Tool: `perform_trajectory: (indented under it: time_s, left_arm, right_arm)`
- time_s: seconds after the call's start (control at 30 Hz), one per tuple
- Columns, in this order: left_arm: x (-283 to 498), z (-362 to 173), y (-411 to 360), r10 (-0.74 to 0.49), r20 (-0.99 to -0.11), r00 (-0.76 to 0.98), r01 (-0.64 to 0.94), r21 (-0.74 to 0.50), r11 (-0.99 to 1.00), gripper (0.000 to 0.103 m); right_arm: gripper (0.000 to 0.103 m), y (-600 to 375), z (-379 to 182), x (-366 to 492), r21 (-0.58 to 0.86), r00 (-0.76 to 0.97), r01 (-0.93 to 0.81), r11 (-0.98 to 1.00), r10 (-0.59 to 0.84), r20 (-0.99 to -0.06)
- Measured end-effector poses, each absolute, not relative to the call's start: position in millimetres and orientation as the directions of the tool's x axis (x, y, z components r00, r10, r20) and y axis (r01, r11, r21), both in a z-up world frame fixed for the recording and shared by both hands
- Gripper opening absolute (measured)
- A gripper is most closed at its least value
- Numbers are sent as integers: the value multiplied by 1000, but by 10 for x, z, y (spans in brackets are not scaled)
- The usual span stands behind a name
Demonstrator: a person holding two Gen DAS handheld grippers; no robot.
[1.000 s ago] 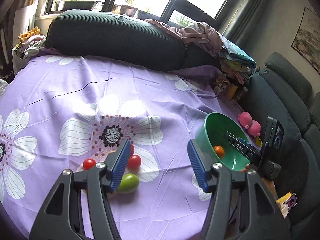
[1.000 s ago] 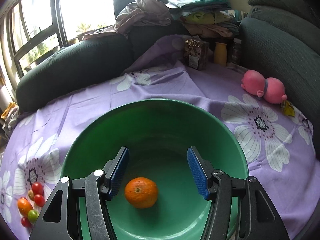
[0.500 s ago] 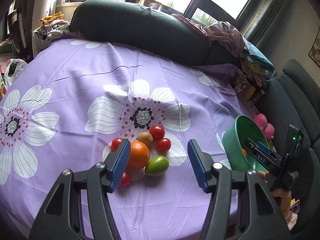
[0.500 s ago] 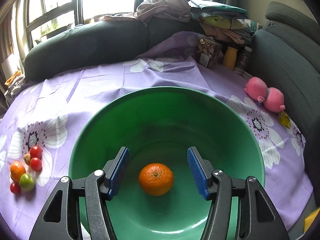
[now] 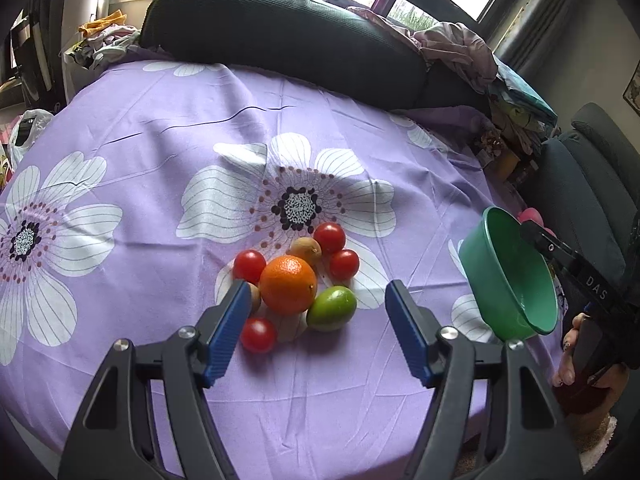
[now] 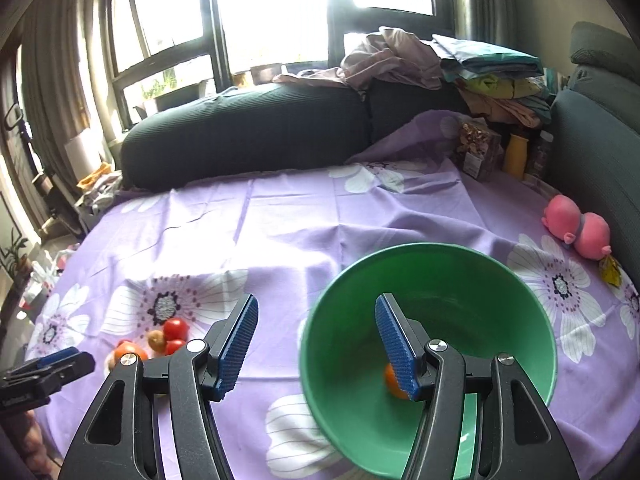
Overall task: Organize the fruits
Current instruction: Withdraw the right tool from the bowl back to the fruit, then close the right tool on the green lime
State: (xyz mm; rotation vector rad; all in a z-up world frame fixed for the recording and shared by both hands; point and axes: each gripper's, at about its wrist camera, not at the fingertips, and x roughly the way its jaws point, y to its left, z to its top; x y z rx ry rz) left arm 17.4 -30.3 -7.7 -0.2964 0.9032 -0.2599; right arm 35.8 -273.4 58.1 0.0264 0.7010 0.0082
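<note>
A cluster of fruit lies on the purple flowered cloth: an orange (image 5: 288,285), a green fruit (image 5: 331,313), several red tomatoes (image 5: 329,237) and small brown fruits (image 5: 305,251). My left gripper (image 5: 316,320) is open and empty just in front of the cluster. A green bowl (image 6: 472,280) holds one small orange (image 6: 393,386), partly hidden behind my right finger. My right gripper (image 6: 316,340) is open and empty, straddling the bowl's near left rim. The bowl (image 5: 508,280) and right gripper also show at the right of the left wrist view.
A dark bolster cushion (image 5: 280,36) lies along the far edge. A pink plush toy (image 6: 576,232) sits at the right by the sofa. Clothes, a packet and a yellow bottle (image 6: 514,156) are piled at the back right.
My left gripper has pulled back and swung so the fruit cluster sits between its fingers. My right gripper has moved left, off the bowl's middle to its left rim.
</note>
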Motion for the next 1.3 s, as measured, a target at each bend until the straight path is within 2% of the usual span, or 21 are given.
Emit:
perform_trajectory:
  time_s: [0.03,0.1,0.27,0.67,0.8,0.87,0.93,0.97,1.1,1.3]
  left_arm:
    - [175,-87,-296,-343,-730,591,94,-361,928,71]
    - [171,-118,-290,-345,-737,582,92,-361,928,73]
    - [167,-185,-280,-325,-759,564,85,-337,937,74]
    - [145,-321,-311,-330,-784,526,116,-318,941,72]
    - [156,-354,-309,-357,-775,522,121,-347,930,71]
    - [161,-369,-331,-370,-769,521,120,-363,924,66]
    - [160,-389,-386,-381,-768,515,135,-367,920,59]
    - [161,-400,-427,-382,-768,514,142,-363,921,55]
    - [191,-471,-540,-387,-776,497,148,-364,920,50]
    - [272,-623,-601,-375,-801,467,133,-356,925,45]
  right_arm:
    - [77,-2688,570,364,65,759,-24,998,60,-648]
    - [82,-2606,536,380,145,740,-68,987,147,-656]
    - [82,-2439,363,480,320,644,-123,940,321,-695]
    - [82,-2151,204,520,316,588,-162,935,349,-729]
    - [69,-2097,102,582,362,540,-171,916,394,-744]
    - [65,-2078,38,618,387,513,-173,906,418,-750]
    - [55,-2055,-32,658,401,489,-173,900,431,-758]
    - [53,-2044,-72,682,410,475,-171,896,439,-763]
    - [52,-2010,-242,773,465,412,-167,870,490,-768]
    - [46,-1913,-414,837,414,374,-177,893,450,-811]
